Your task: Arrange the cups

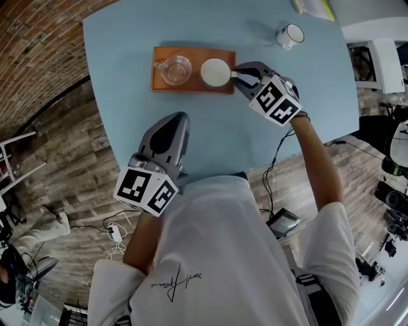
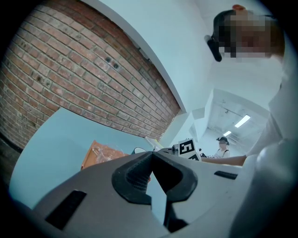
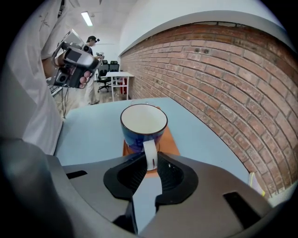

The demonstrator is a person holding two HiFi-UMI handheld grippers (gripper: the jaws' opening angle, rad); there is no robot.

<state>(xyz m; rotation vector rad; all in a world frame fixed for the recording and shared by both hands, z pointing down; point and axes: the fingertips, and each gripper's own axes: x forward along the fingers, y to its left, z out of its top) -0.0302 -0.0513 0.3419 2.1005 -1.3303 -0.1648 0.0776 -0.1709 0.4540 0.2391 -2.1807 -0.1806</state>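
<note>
An orange tray [image 1: 159, 86] lies on the light blue table [image 1: 306, 108]. A clear glass cup [image 1: 175, 69] stands on its left half. On its right half is a blue mug with a white inside [image 1: 215, 72], and my right gripper [image 1: 237, 74] is shut on its white handle [image 3: 150, 155]. In the right gripper view the mug [image 3: 143, 122] is upright over the tray [image 3: 172, 145]; whether it rests on the tray I cannot tell. My left gripper [image 1: 176, 118] hangs shut and empty over the table's near edge, well short of the tray. A white mug [image 1: 290, 36] stands alone at the far right.
A yellowish book [image 1: 312, 6] lies at the table's far edge. A brick wall [image 2: 70, 65] runs along the left side. White shelving with gear [image 1: 382, 57] stands off the table's right. Cables and a power strip [image 1: 115, 232] lie on the wooden floor.
</note>
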